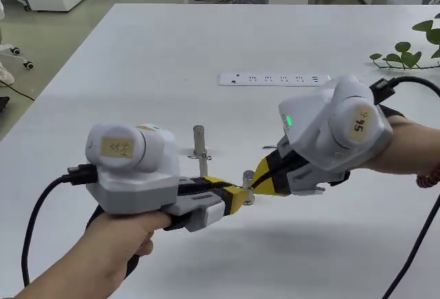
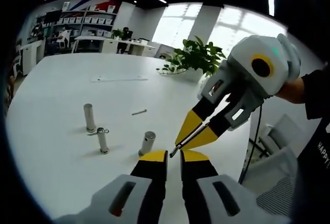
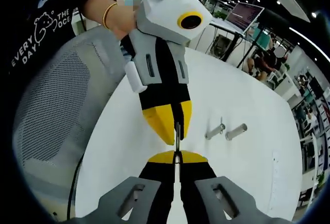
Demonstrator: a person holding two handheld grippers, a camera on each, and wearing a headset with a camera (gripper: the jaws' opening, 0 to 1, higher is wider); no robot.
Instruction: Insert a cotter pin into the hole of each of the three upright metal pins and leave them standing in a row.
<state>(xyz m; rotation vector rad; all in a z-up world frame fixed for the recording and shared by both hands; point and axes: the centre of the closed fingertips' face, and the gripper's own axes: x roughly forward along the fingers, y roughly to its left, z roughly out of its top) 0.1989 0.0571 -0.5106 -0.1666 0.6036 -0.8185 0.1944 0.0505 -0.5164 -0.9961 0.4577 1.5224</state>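
Steel-grey thin cotter pin [image 3: 177, 139] spans the gap between my two grippers, held above the white tabletop [image 1: 137, 72]. My right gripper [image 3: 177, 156] has its yellow-tipped jaws clamped on one end. The other end reaches the tips of my left gripper [image 2: 174, 155], whose jaws stand a narrow slit apart; I cannot tell whether they pinch it. Just beside the meeting tips stands the nearest upright silver metal pin [image 2: 148, 142]. Next along, a second upright metal pin [image 2: 103, 141] carries a looped cotter pin [image 2: 100, 130] at its top, and a third upright metal pin [image 2: 89, 117] stands near it. A loose cotter pin [image 2: 138, 113] lies flat farther off, with a white power strip [image 1: 273, 78] beyond.
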